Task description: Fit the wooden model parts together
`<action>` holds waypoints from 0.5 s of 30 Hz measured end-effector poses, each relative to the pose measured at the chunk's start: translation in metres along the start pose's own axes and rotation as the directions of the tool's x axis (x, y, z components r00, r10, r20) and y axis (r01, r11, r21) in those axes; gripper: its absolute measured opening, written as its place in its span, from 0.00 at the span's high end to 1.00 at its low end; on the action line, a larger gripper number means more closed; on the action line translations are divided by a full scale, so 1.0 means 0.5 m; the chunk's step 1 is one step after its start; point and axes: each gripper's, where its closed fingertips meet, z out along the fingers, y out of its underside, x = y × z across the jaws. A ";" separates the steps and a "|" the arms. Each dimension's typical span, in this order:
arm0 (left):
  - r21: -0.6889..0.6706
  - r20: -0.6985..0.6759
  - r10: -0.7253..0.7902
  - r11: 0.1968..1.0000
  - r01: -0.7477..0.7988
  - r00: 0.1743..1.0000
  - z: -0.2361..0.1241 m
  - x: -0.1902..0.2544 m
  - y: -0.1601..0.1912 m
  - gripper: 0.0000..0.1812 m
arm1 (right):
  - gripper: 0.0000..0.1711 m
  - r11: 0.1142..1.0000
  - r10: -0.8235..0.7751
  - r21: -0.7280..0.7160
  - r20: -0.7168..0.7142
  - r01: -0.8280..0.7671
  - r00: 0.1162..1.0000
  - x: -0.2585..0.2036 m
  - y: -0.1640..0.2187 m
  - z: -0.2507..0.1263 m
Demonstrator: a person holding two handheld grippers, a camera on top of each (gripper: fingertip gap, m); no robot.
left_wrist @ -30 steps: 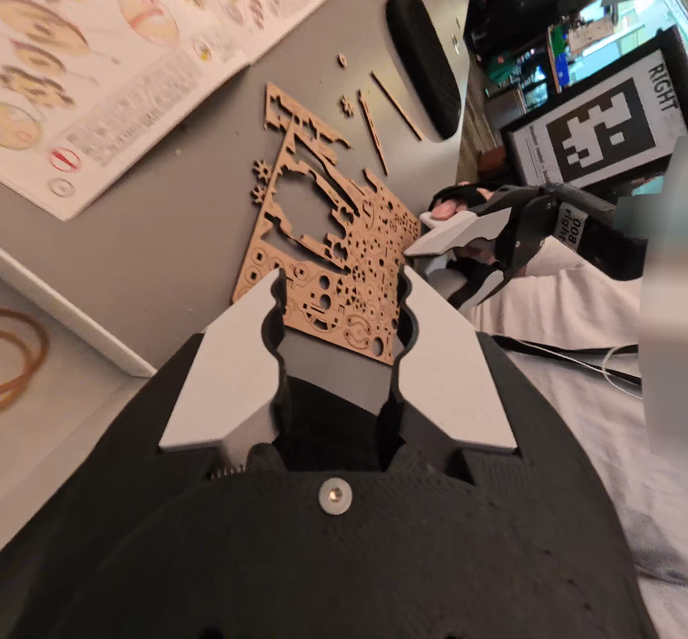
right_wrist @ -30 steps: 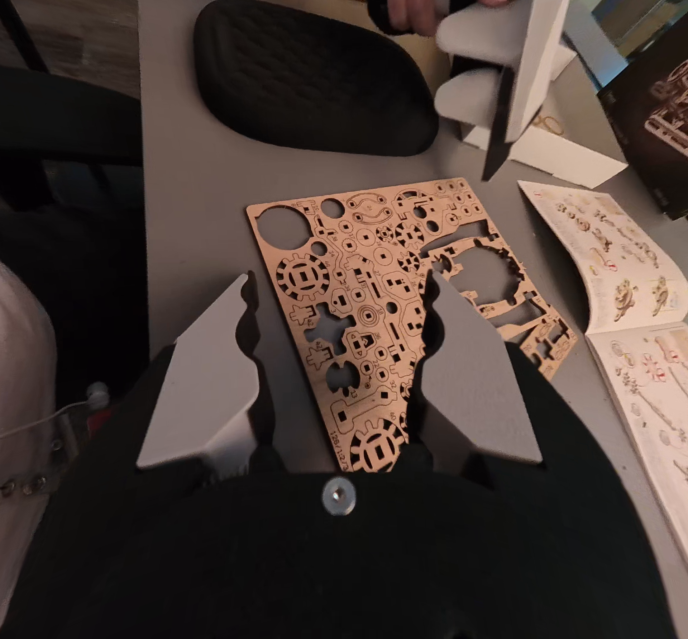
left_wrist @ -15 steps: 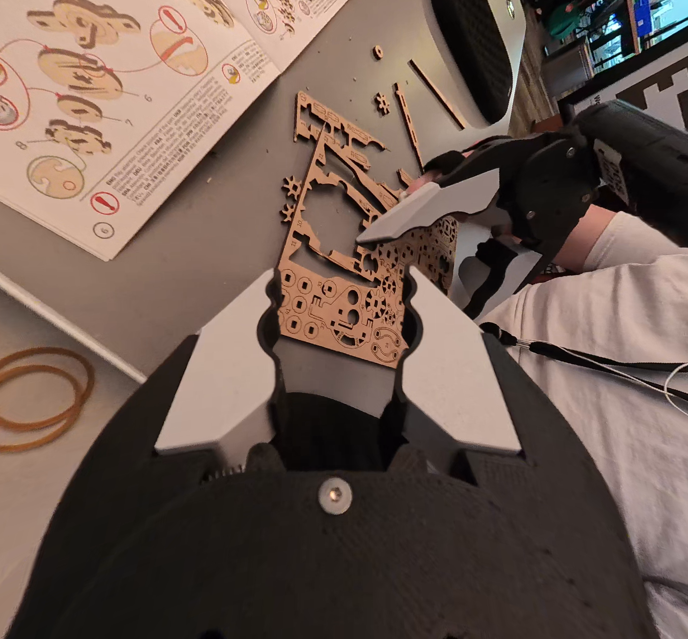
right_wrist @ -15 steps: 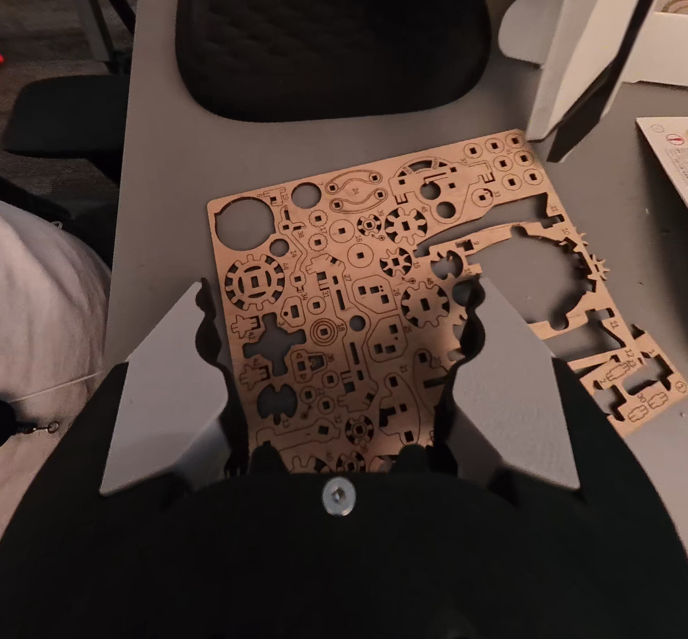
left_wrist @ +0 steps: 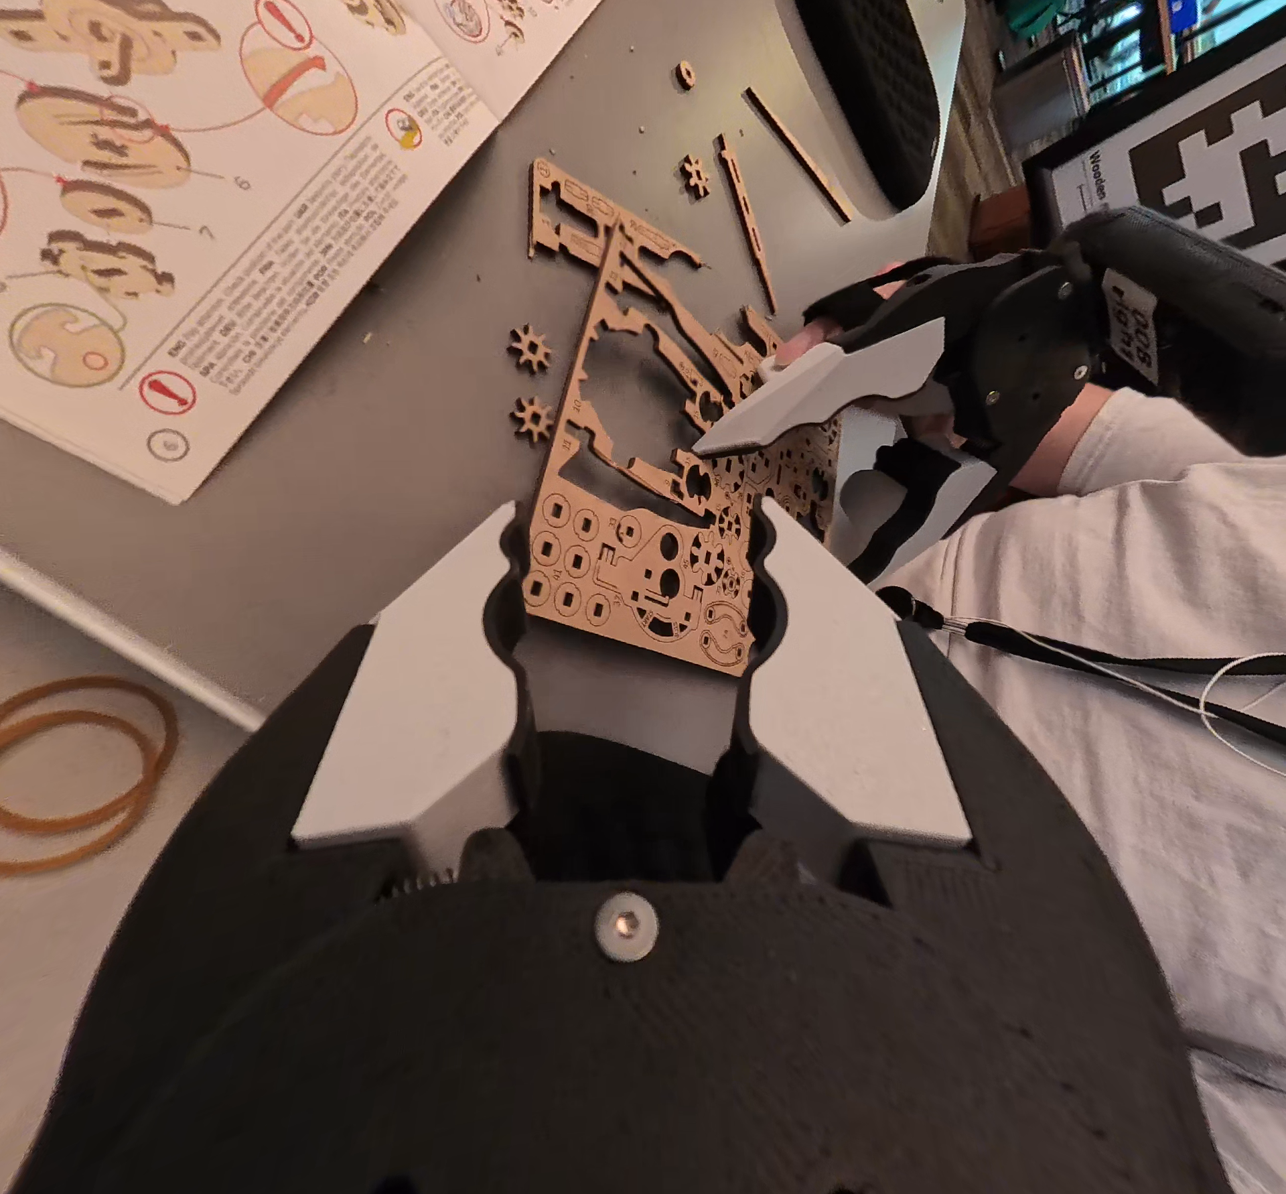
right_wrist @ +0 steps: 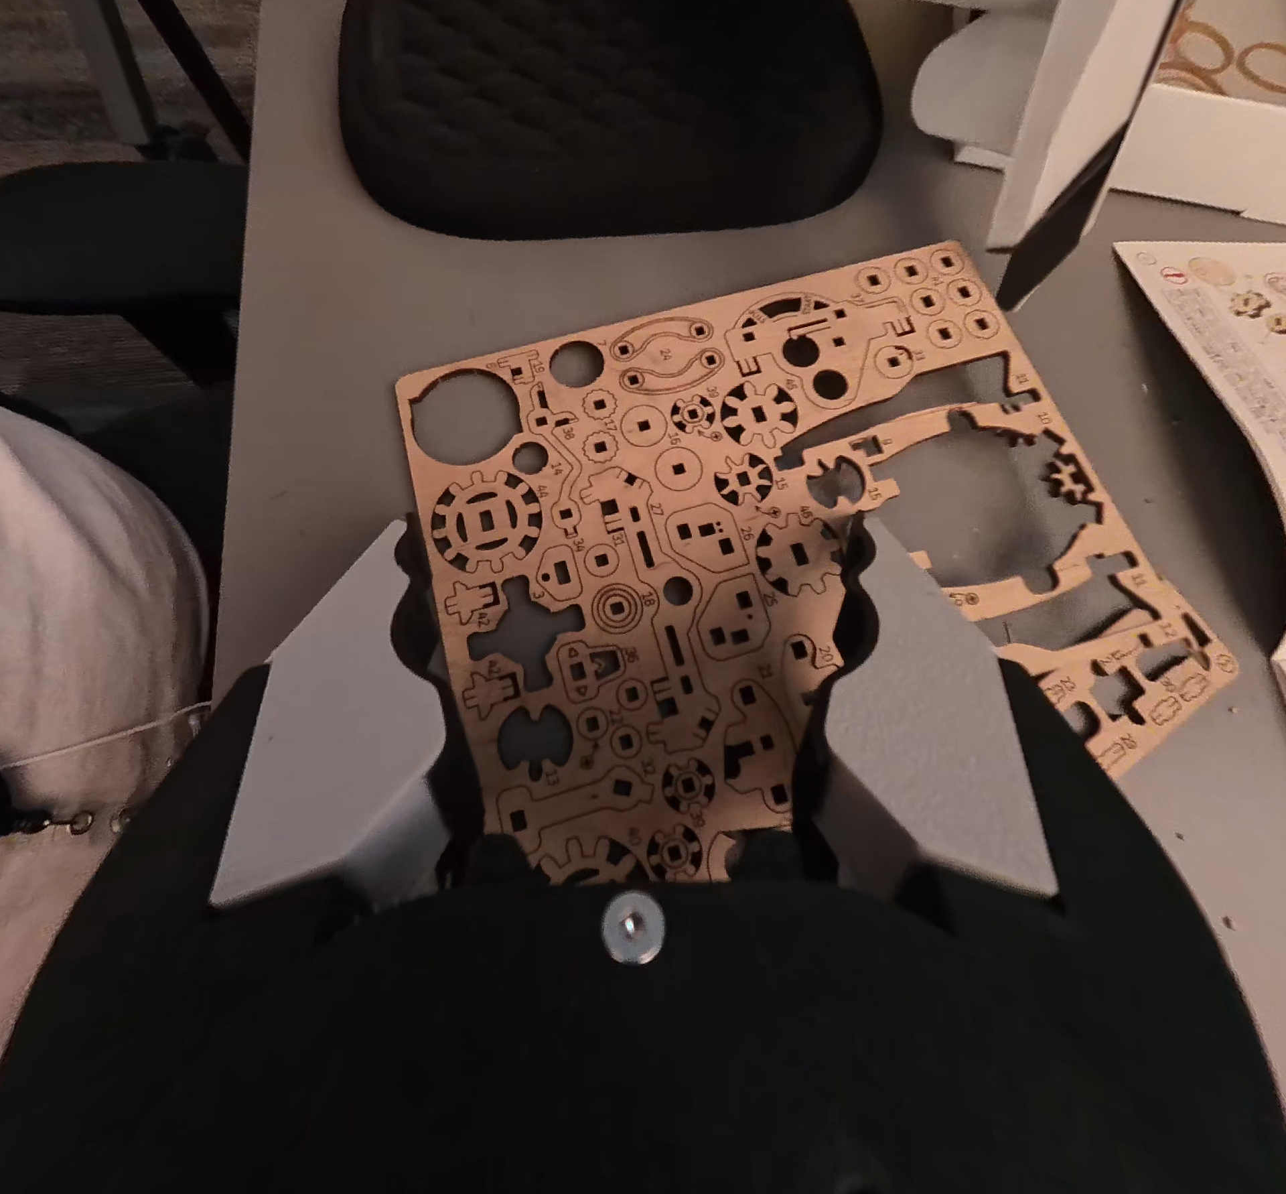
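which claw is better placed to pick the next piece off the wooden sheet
Probably the right claw: it hangs open directly over the wooden sheet. The left claw, also open, sits back at the sheet's edge.

Each gripper, left and right, has pale grey wedge fingers with wavy black inner edges on a rough black body with one silver screw. The person wears a white sleeve and a black fingerless glove.
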 end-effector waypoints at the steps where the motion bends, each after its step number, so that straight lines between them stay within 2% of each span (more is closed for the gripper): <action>1: -0.003 -0.007 0.001 1.000 -0.001 1.000 0.001 0.003 -0.003 0.65 | 0.32 1.000 -0.007 0.005 -0.012 0.007 1.000 0.000 -0.001 -0.002; 9: -0.021 -0.082 -0.021 1.000 0.019 0.996 0.006 0.015 -0.016 0.66 | 0.32 0.993 -0.101 0.053 -0.106 0.107 0.989 0.000 -0.015 -0.014; 12: -0.065 -0.162 -0.042 0.997 0.031 0.986 0.009 0.044 -0.008 0.74 | 0.31 0.988 -0.129 0.065 -0.125 0.138 0.984 0.000 -0.019 -0.016; 15: -0.076 -0.165 -0.026 0.997 0.013 0.986 0.003 0.047 -0.005 0.92 | 0.31 0.978 -0.191 0.060 -0.138 0.201 0.972 -0.001 -0.022 -0.027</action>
